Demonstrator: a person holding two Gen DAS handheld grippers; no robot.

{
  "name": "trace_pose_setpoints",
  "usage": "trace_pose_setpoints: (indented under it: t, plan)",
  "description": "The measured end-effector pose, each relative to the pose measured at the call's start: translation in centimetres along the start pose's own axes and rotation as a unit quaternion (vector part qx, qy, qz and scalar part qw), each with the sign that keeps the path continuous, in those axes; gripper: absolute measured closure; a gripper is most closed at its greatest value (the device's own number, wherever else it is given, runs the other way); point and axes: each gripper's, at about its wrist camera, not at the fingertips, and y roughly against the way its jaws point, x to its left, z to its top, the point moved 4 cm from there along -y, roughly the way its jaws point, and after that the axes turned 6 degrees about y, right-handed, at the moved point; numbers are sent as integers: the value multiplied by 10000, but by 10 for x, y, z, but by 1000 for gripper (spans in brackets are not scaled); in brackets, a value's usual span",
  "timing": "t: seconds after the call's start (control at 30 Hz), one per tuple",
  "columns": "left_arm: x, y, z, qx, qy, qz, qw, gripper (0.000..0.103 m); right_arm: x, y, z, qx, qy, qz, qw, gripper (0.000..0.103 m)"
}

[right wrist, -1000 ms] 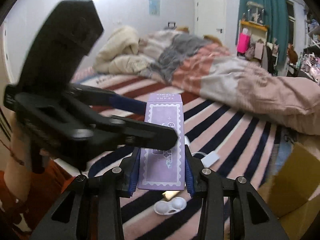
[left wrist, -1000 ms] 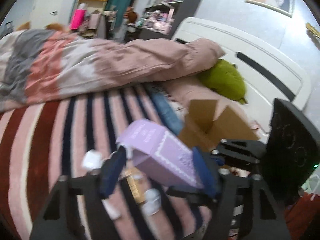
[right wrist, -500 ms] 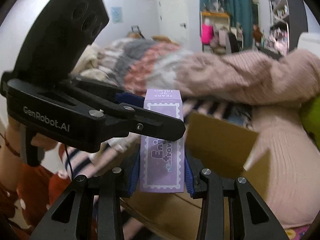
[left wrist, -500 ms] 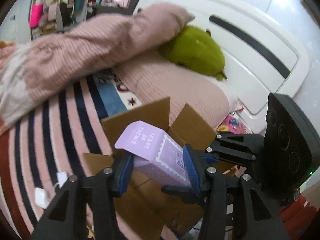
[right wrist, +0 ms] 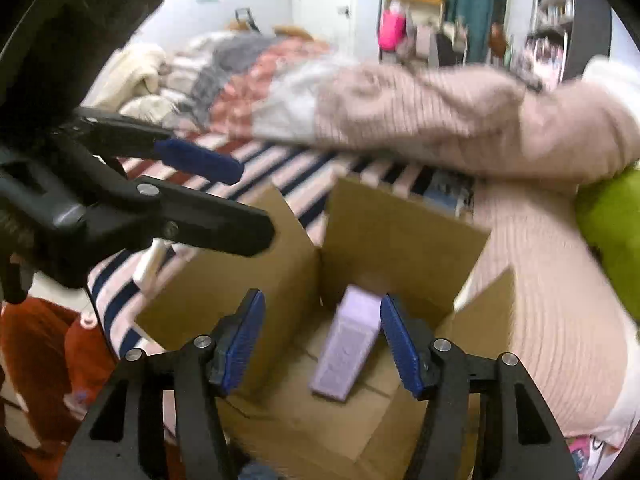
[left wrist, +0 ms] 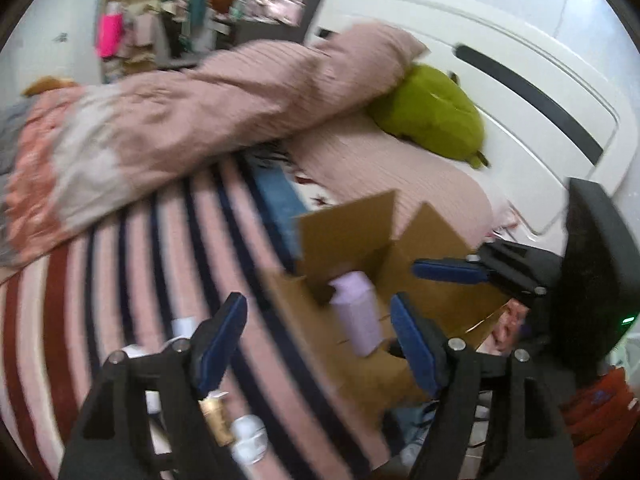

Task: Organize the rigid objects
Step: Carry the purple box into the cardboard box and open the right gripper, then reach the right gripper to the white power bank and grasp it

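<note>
A purple carton (right wrist: 348, 344) lies tilted inside the open cardboard box (right wrist: 404, 236) on the bed; it also shows in the left wrist view (left wrist: 358, 314) inside the box (left wrist: 348, 236). My right gripper (right wrist: 322, 346) is open above the box, with the carton loose between and below its blue pads. My left gripper (left wrist: 320, 340) is open and empty, just left of the box. The right gripper (left wrist: 452, 272) shows in the left wrist view over the box, and the left gripper (right wrist: 200, 160) shows at the left of the right wrist view.
A striped blanket (left wrist: 120, 280) covers the bed, with small white items (left wrist: 248, 438) and a brass-coloured piece (left wrist: 216, 420) near the left gripper. A pink duvet (left wrist: 200, 100), a green plush (left wrist: 432, 116) and a white headboard (left wrist: 520, 80) lie behind the box.
Both grippers held the purple carton and carried it over the box. Both have opened and the carton has dropped into the box.
</note>
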Motion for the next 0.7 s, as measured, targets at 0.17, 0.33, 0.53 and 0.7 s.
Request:
trace_pose_setpoints:
  t: [0.17,0.33,0.53,0.7]
  plan:
    - [62,45,-33,-428,341,873,9947,31,61,4,32,-511,406,715,9953,41]
    - [134,66,-79,-508,709,1347,9870,31,135,-36,51,-302,674,1516,9857,41]
    - [193,53,-119,-519,1027,1221,9858,31,197,-124,38,574,569,1891,9786,41]
    - [211,45,-137,-460,1181,1334,9829,31,203,-178,26,1040,556,1417,9829,41]
